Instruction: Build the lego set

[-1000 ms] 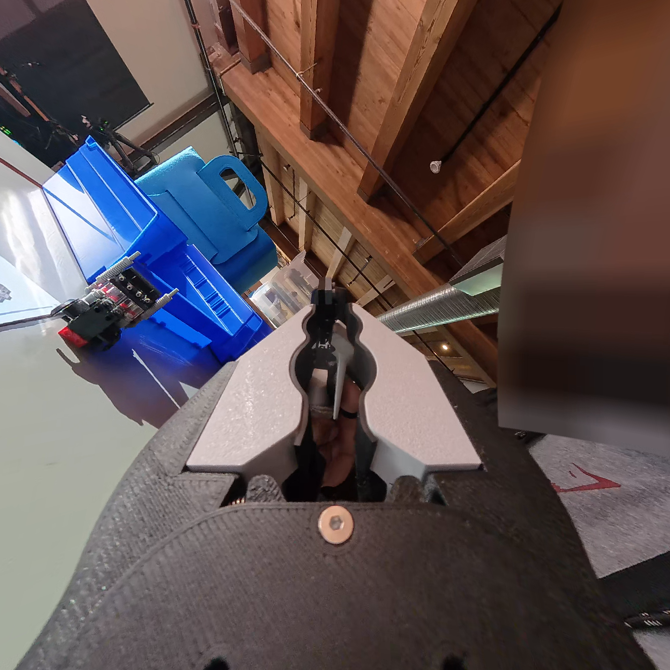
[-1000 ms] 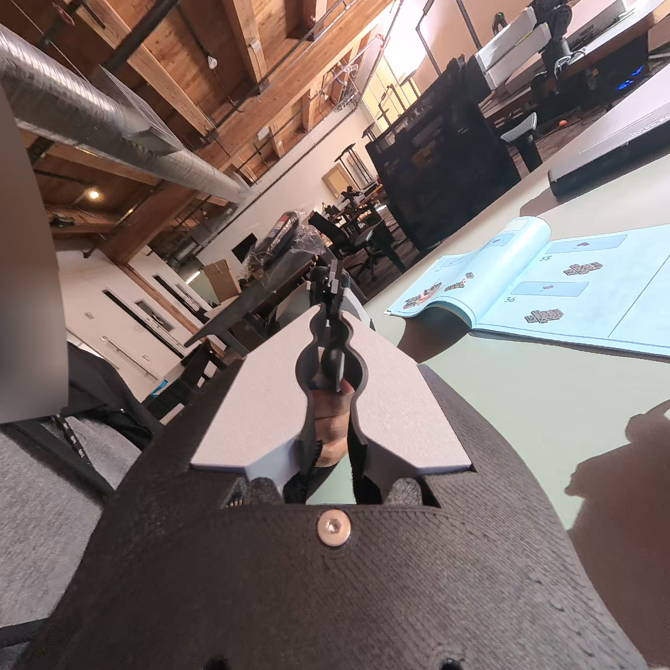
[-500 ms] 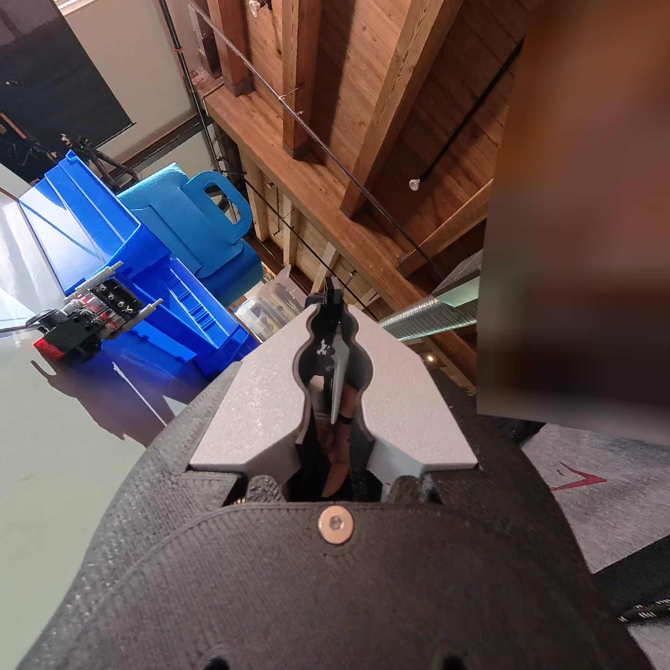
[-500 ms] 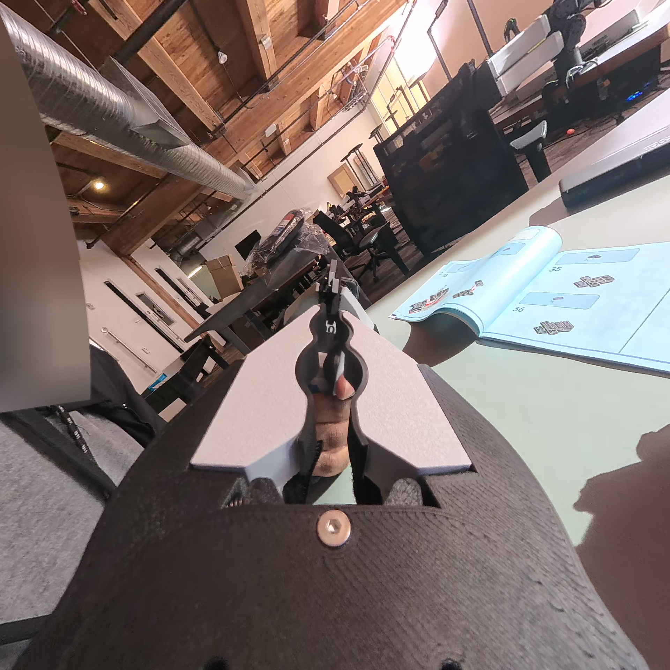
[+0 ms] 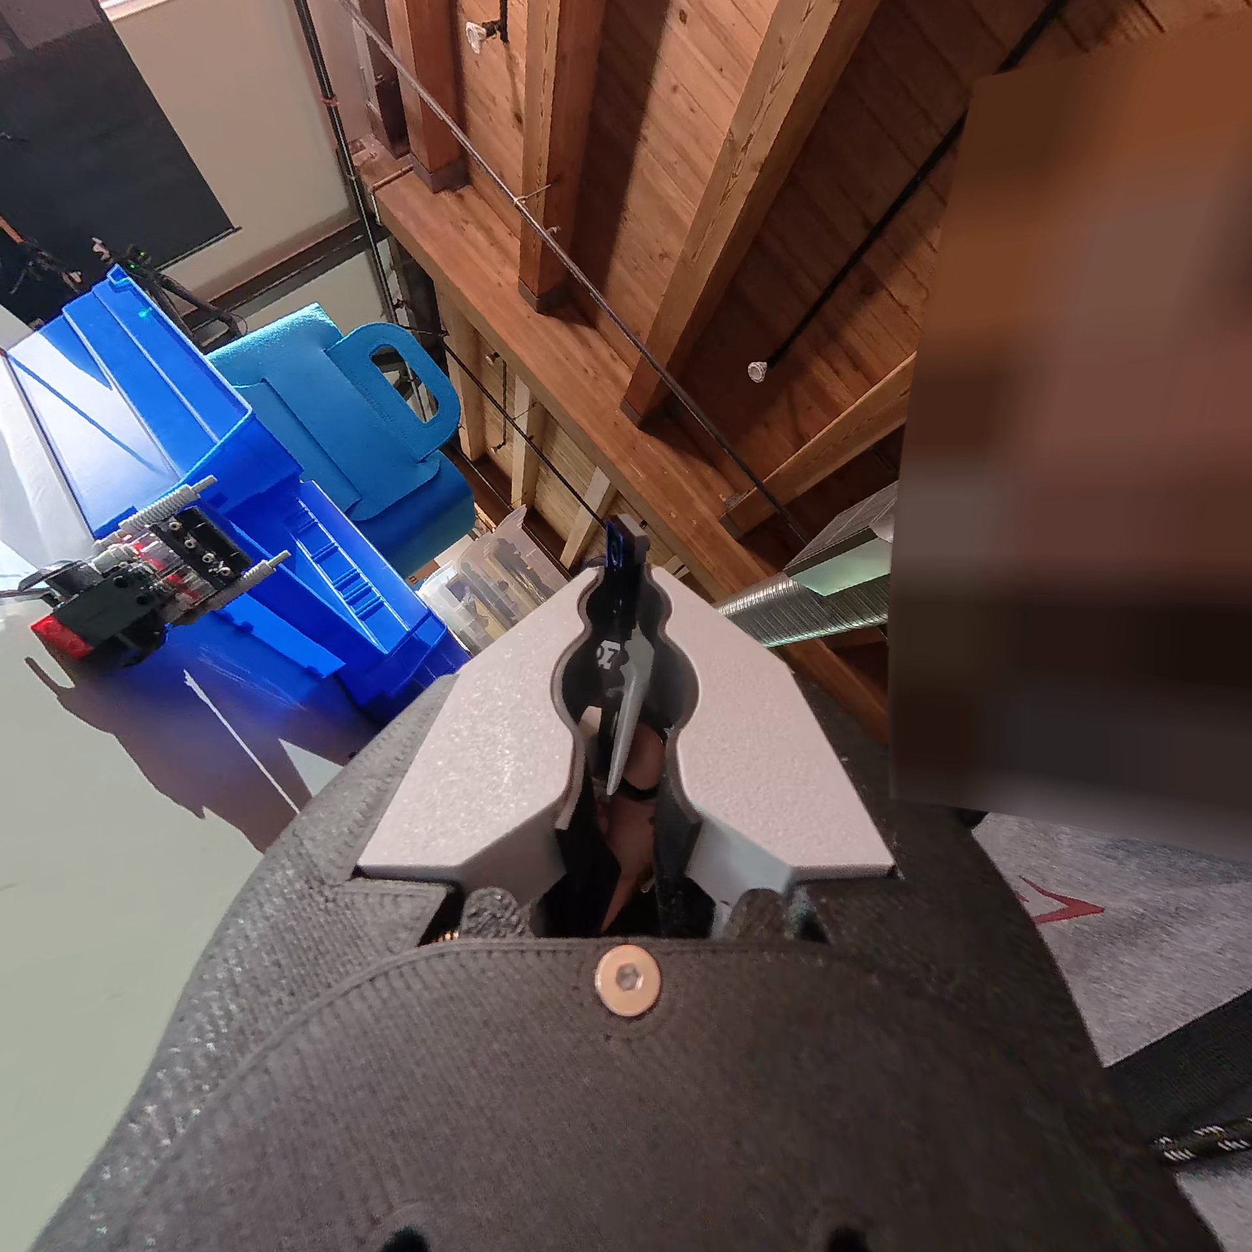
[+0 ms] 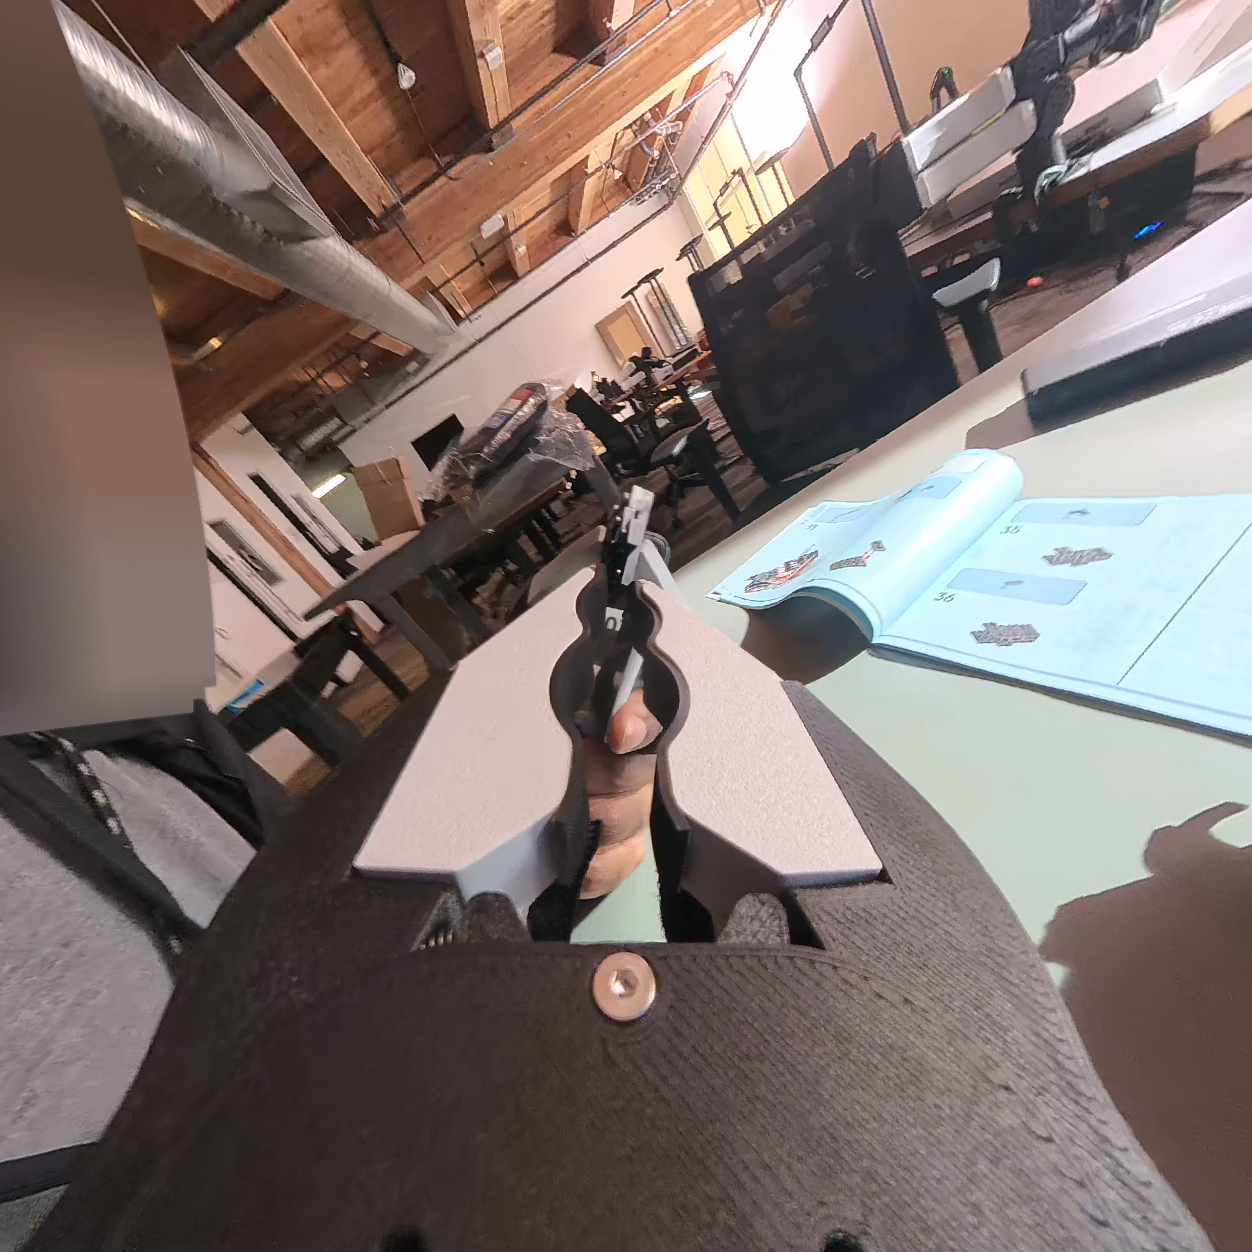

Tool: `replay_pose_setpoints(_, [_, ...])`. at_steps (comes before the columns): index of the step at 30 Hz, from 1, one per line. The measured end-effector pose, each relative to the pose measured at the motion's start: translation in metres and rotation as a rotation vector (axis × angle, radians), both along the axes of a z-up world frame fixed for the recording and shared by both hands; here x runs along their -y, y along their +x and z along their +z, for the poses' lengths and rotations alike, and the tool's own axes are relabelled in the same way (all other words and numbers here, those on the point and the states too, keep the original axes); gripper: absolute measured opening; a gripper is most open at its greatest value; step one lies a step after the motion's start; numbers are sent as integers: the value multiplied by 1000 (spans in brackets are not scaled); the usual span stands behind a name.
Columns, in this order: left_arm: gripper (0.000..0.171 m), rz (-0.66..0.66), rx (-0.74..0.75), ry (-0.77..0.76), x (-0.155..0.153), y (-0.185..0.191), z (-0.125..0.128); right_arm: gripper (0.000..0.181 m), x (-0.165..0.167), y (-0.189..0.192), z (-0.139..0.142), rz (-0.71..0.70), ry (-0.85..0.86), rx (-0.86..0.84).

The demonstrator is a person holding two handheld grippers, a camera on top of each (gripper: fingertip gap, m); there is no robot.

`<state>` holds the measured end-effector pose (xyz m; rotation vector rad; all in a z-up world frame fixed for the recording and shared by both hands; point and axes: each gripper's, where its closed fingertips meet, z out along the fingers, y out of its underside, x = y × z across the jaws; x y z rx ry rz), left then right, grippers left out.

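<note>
In the left wrist view my left gripper [image 5: 620,576] is raised off the table and tilted up toward the ceiling. Its jaws are shut on a small dark lego piece [image 5: 622,540] that sticks out past the tips. In the right wrist view my right gripper [image 6: 620,576] is also tilted up, shut on a small grey and black lego piece [image 6: 633,525]. A person's fingers show through the gap behind each gripper. The partly built black and red lego model [image 5: 129,596] stands on the pale green table [image 5: 101,881] at the left. The open instruction booklet [image 6: 1016,596] lies at the right.
A blue plastic bin [image 5: 169,420] and a blue foam carrier [image 5: 352,420] stand behind the model. A dark flat device [image 6: 1138,359] lies beyond the booklet. The person's grey shirt and lanyard [image 6: 88,799] are close on the left. Desks and chairs fill the room behind. Only a small space, under 4 cm, lies between the two pairs of fingers. Left tips and right tips are each some 35 centimetres from the dark flat device [image 6: 1138,359].
Both grippers have tilted and shifted slightly while staying shut. The model has drifted left in the left view; the booklet has moved a little right in the right view.
</note>
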<state>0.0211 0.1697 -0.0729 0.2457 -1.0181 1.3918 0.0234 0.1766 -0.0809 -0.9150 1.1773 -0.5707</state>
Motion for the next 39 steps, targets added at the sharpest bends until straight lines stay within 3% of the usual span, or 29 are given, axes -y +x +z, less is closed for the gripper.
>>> replay_pose_setpoints(5, [10, -10, 22, 23, 1, 0, -2, 5, 2, 0, -4, -28, -71, -20])
replay_pose_setpoints(8, [26, -19, 56, 10, -1, 0, 0, 5, 1, 0, -9, -29, -132, -51])
replay_pose_setpoints(18, [9, 15, 230, -36, -9, -4, 2, 6, -10, -2, -4, 33, -188, -31])
replay_pose_setpoints(29, [10, -22, 178, -66, -14, -5, 5, 5, -18, -4, 3, 46, -233, -3])
replay_pose_setpoints(39, [11, 0, 225, -34, -11, -4, 2, 5, -11, -4, -4, 56, -225, -36])
